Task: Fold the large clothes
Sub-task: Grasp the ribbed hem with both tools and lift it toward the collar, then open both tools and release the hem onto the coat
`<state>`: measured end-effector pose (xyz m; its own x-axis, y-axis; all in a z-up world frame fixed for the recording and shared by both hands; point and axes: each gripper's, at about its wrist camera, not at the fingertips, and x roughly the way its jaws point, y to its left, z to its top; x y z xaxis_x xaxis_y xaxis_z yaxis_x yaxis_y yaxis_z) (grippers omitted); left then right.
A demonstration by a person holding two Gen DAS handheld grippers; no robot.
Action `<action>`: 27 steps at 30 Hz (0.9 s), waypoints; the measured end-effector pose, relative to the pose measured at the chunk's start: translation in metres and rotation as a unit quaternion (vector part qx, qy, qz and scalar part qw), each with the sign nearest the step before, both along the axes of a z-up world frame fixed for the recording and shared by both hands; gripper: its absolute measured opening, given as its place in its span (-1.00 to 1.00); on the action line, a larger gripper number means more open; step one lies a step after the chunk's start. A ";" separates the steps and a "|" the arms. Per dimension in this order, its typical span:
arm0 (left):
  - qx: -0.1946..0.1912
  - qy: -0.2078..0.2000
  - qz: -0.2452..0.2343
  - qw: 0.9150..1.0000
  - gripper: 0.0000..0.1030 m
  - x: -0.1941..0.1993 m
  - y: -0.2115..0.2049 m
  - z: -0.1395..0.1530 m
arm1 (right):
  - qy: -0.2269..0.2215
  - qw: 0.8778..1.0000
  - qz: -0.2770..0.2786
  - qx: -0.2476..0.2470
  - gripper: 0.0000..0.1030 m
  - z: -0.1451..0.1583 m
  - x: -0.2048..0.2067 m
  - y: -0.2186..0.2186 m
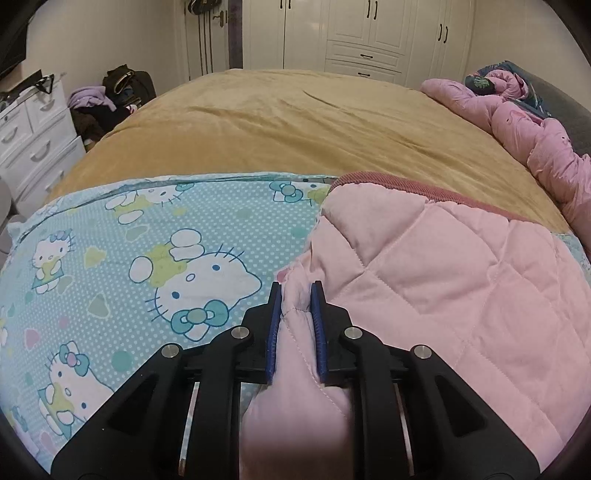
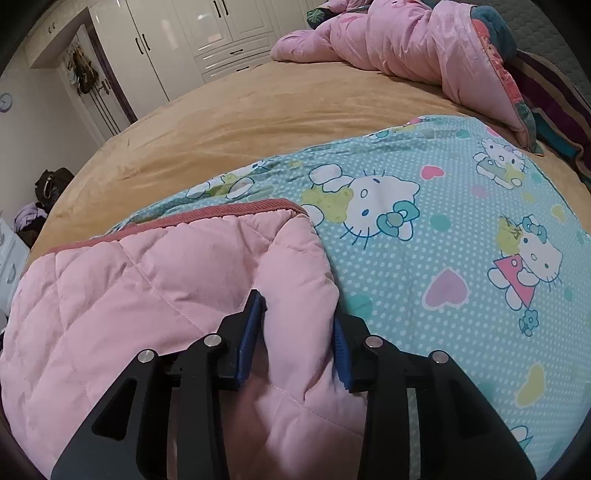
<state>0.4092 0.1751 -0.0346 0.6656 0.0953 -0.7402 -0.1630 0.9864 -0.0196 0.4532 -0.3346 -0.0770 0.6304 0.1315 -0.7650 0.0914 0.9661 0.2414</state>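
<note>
A: Start with the biggest thing. What is all this lying on?

B: A bed with a tan cover (image 1: pixel 280 122), and over its near half a blue cartoon-cat sheet (image 1: pixel 110 236). The pink quilted jacket (image 1: pixel 424 280) is spread on that sheet, its darker ribbed hem (image 1: pixel 406 184) towards the middle of the bed. I'd judge the sheet serves as a clean, flat folding surface.

A: And the grippers?

B: Each has a near edge of the jacket. The left gripper (image 1: pixel 296 295) is clenched on a ridge of pink fabric, its blue pads pressing it from both sides. The right gripper (image 2: pixel 299 314) also has a fold of the jacket between its fingers, but they stand wider, and the right pad is partly hidden behind the puffed cloth, so I cannot tell whether it is truly pinching or letting go.

A: Why held at both sides?

B: Probably to carry the layer evenly and lay it down square. With both pointing down at the bed, this looks like the setting-down part of a fold.

A: Anything in the way?

B: Not close by. A rumpled pink duvet (image 2: pixel 406 40) lies at the far side of the bed, well apart. Off the bed there are white wardrobes (image 1: pixel 369 33), a white chest of drawers (image 1: pixel 33 136) and a heap of bags and clothes (image 1: pixel 110 96). The padding itself may spring back.
</note>
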 end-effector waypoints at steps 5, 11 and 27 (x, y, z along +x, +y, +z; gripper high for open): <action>0.003 0.001 0.001 1.000 -0.80 -0.001 -0.002 0.001 | 0.004 1.000 -0.001 -0.004 -0.28 0.001 -0.001 0.001; -0.013 0.004 -0.004 1.000 -0.27 -0.009 -0.001 0.009 | 0.005 1.000 -0.026 -0.014 0.50 0.017 -0.017 -0.007; -0.017 -0.032 -0.105 0.994 0.82 -0.110 -0.081 0.054 | -0.084 0.980 0.179 -0.018 0.83 0.087 -0.158 0.078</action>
